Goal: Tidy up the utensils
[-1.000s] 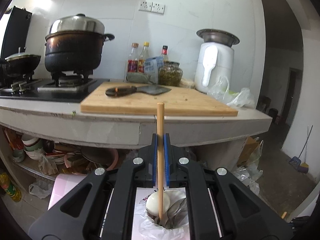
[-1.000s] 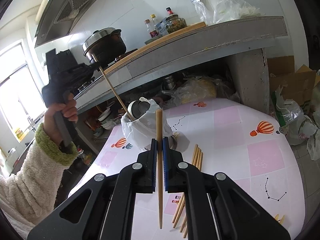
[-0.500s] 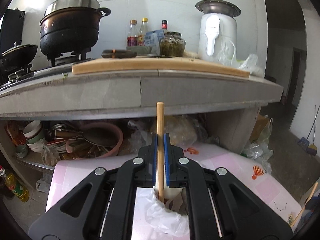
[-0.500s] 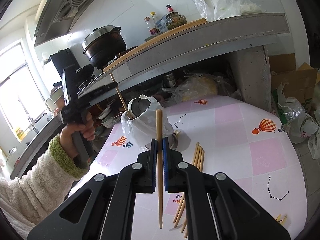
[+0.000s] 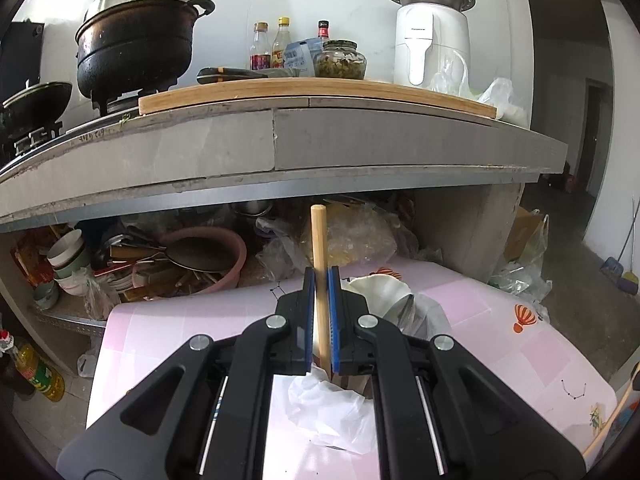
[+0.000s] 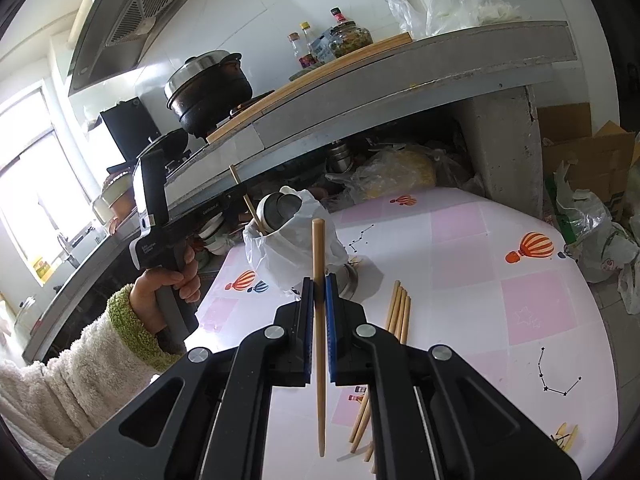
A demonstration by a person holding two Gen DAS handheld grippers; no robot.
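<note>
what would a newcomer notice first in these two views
Each gripper has its jaws shut on a single chopstick: the left gripper holds its chopstick with the lower end in the bag-lined holder, and the right gripper holds another chopstick above the pink table. More loose chopsticks lie on the table right of the holder. Behind, a big black pot sits on the stove on the grey counter.

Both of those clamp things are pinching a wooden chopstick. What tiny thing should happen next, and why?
Probably the left tool should open and let its light wooden chopstick drop. Seen from the right wrist camera, that stick's lower end already sits inside the plastic-bag-wrapped metal utensil cup, so nothing more needs lining up. The right tool holds its own tan chopstick above the pink tablecloth, likely next.
</note>
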